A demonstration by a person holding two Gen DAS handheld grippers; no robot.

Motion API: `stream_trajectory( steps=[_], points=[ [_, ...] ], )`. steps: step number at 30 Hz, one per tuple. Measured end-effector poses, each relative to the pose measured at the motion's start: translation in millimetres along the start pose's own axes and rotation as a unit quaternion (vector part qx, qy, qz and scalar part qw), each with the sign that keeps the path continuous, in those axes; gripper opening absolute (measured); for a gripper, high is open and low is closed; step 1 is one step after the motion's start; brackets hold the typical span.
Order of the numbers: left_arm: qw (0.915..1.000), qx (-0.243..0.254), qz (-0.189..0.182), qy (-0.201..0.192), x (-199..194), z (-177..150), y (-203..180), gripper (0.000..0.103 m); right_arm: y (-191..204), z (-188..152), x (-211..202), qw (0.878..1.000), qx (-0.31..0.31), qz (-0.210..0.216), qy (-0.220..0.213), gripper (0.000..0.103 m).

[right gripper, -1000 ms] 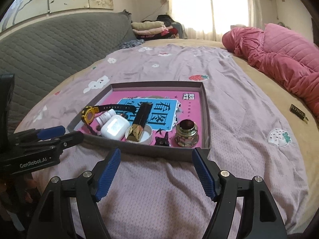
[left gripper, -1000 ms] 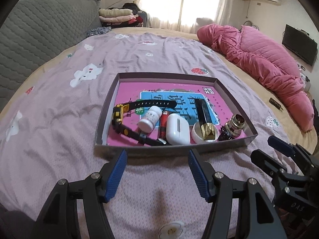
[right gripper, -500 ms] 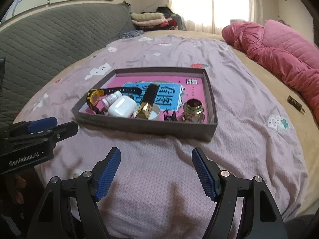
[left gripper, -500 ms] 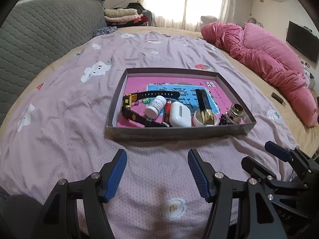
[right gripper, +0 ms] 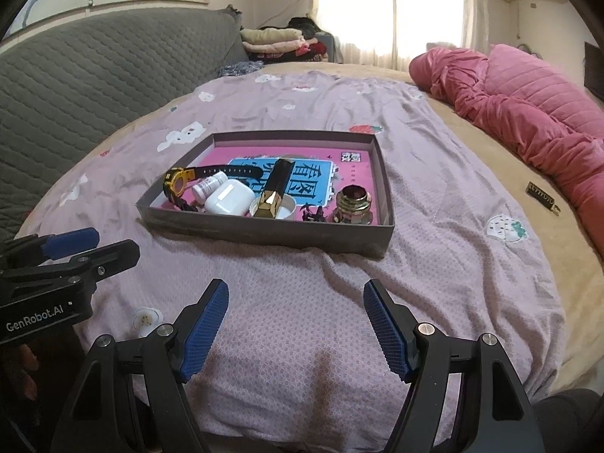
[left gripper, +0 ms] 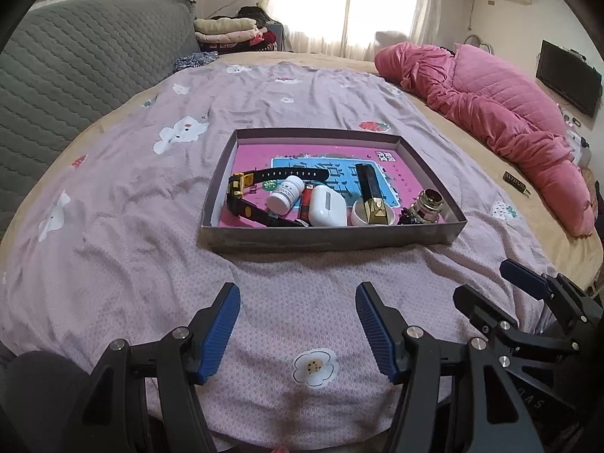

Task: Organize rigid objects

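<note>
On the bed (left gripper: 113,196), tray (left gripper: 332,239) holds watch (left gripper: 241,188), bottle (left gripper: 285,193), earbud case (left gripper: 326,209), brass fitting (right gripper: 352,204) | left claw (left gripper: 298,334), right claw (right gripper: 296,330) apart, empty, short of tray | sorting looks done; dark clip (right gripper: 542,197) well right of tray remains out

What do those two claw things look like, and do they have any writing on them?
Each hand-held gripper is a black plastic frame with silver screws and two fingers padded in ribbed blue rubber. The left hand-held gripper shows its blue pads clearly; from the right camera, white "GenRobot.AI" lettering shows on its side. The right hand-held gripper looks the same. No cables or sleeves are visible.
</note>
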State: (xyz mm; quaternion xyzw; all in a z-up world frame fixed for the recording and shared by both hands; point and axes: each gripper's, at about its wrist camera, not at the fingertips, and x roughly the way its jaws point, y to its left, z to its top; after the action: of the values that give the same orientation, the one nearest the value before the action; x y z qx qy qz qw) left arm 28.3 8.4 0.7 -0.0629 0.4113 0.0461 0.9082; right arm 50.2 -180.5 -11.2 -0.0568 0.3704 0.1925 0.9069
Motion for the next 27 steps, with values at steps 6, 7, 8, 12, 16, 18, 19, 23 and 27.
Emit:
stream_trajectory(
  steps=[6,7,8,12,16,18,19,23,27],
  points=[
    [1.0,-0.005,-0.001,-0.007,-5,1,1,0.063,6,4,-14,0.999,-0.019,-0.006,-0.026,0.075],
    [1.0,-0.006,-0.001,-0.008,-6,1,2,0.063,8,4,-16,0.999,-0.023,-0.007,-0.031,0.075],
    [0.9999,-0.006,-0.001,-0.01,-7,1,2,0.063,9,5,-19,0.999,-0.026,-0.008,-0.035,0.075],
    [0.9998,-0.006,0.002,-0.018,-13,1,3,0.063,11,8,-29,0.998,-0.027,-0.007,-0.047,0.075],
    [0.9996,-0.011,0.004,-0.024,-19,2,5,0.063,9,11,-38,0.998,-0.013,-0.004,-0.057,0.075],
    [0.9996,-0.014,0.006,-0.025,-22,1,5,0.063,7,12,-43,0.998,-0.003,-0.001,-0.059,0.075],
    [0.9995,-0.017,0.004,-0.025,-24,1,6,0.063,7,12,-45,0.998,0.001,-0.001,-0.06,0.075],
    [0.9996,-0.019,0.004,-0.022,-27,-2,8,0.063,7,12,-49,0.998,0.009,0.0,-0.059,0.075],
    [0.9998,-0.012,0.009,-0.016,-25,-4,6,0.063,10,11,-47,0.998,0.004,0.002,-0.058,0.075]
  ],
)
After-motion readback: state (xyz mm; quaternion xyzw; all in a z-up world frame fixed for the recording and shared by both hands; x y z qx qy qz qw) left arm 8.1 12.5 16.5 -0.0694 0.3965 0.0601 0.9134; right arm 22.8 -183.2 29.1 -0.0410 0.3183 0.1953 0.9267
